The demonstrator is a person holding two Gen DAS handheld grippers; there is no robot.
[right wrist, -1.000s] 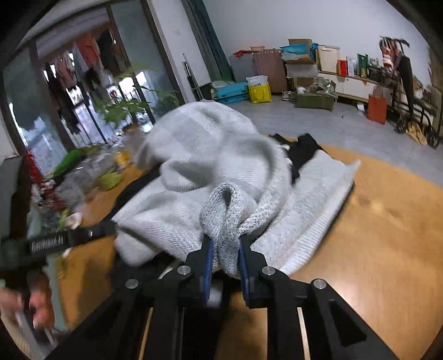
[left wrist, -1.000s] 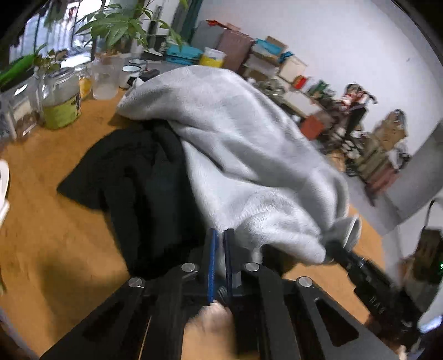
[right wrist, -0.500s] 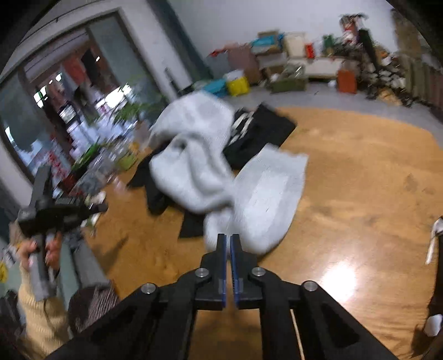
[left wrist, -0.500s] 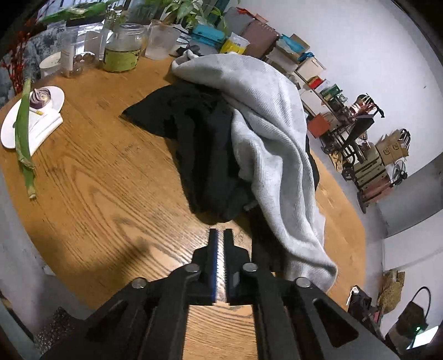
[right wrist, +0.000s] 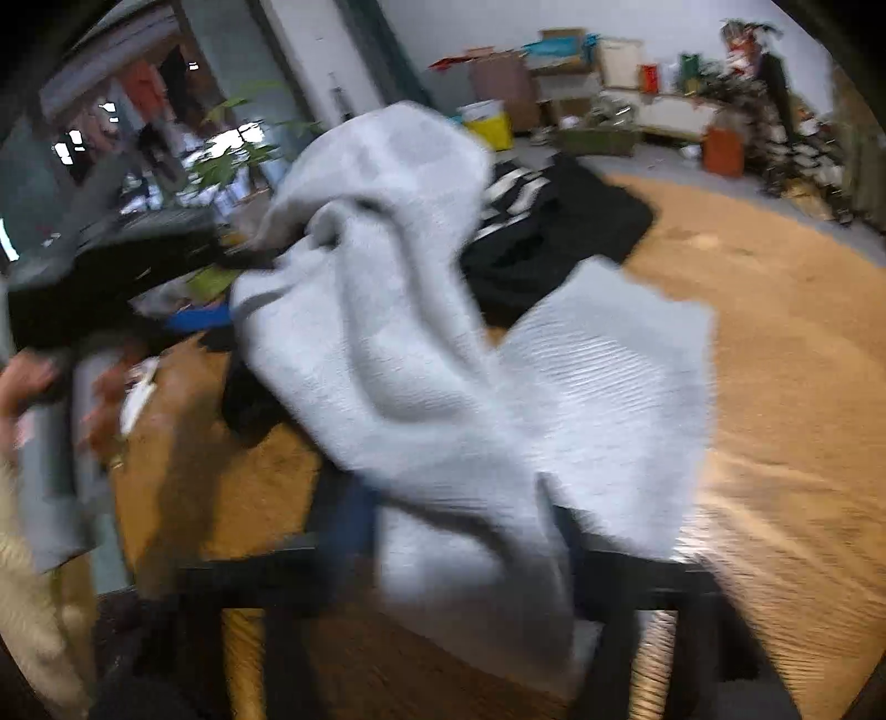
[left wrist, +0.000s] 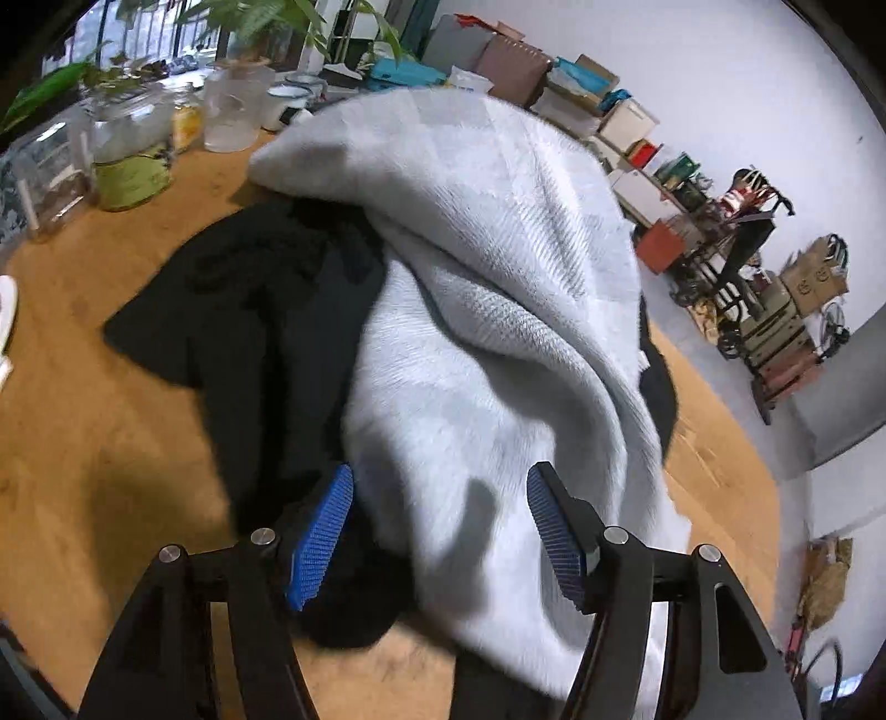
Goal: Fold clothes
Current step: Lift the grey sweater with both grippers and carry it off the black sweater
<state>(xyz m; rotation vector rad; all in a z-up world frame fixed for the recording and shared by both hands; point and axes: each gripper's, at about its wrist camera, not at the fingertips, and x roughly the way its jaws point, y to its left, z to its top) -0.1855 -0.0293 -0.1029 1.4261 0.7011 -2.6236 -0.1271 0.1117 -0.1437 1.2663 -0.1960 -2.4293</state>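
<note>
A grey knitted sweater (left wrist: 487, 288) lies heaped over a black garment (left wrist: 249, 310) on the round wooden table (left wrist: 83, 443). My left gripper (left wrist: 440, 531) hangs low over the sweater's near end. Its jaws are opening, and the blue pads (left wrist: 326, 537) stand clear on either side of the grey cloth. In the blurred right wrist view, my right gripper (right wrist: 459, 531) is down on the grey sweater (right wrist: 387, 332). Its jaws are opening too, with a fold of grey cloth in the gap. The black garment (right wrist: 554, 232) shows behind the sweater.
Glass jars (left wrist: 130, 155), a clear cup (left wrist: 230, 111) and potted plants (left wrist: 260, 22) crowd the table's far left. A white plate (left wrist: 5, 315) sits at the left edge. A person's hand (right wrist: 27, 382) holds the left gripper's body (right wrist: 111, 266). Boxes and shelves line the wall.
A second ago both grippers were shut on the lifted grey sweater. Half a second ago they were shut, empty and higher. Now both are low over the sweater with jaws apart.
</note>
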